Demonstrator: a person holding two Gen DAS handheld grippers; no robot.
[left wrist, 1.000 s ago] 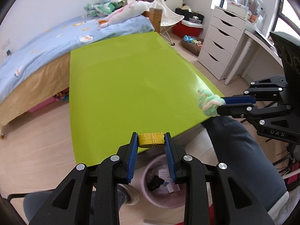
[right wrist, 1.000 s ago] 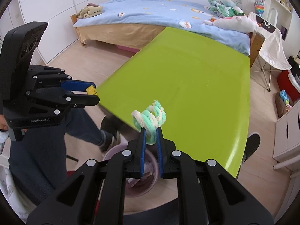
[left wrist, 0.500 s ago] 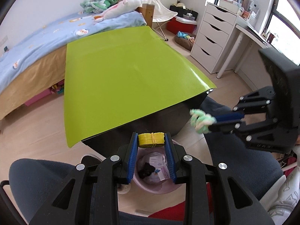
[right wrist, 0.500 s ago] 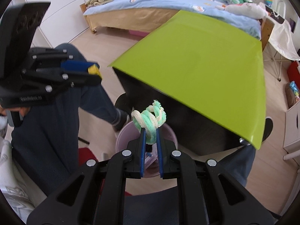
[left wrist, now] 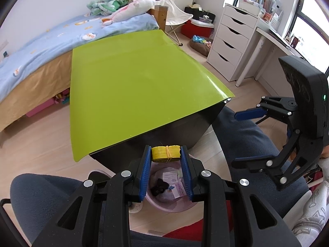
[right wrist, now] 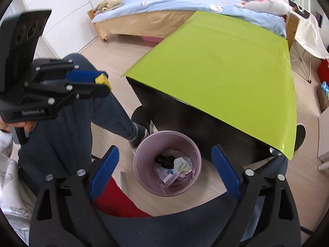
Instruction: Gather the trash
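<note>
Bedroom w/ green table (left wrist: 133, 86), left hand-held gripper (left wrist: 166, 160) clamping yellow bundle (left wrist: 165, 154) above pink bin (right wrist: 167, 142), right hand-held gripper (right wrist: 164, 170) wide open over bin.

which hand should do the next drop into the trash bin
Left. The left gripper is shut on the yellow bundle, above the pink bin. The right gripper is open and holds nothing.

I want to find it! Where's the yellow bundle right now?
The yellow bundle is pinched in the left gripper, above the pink bin beside the green table.
</note>
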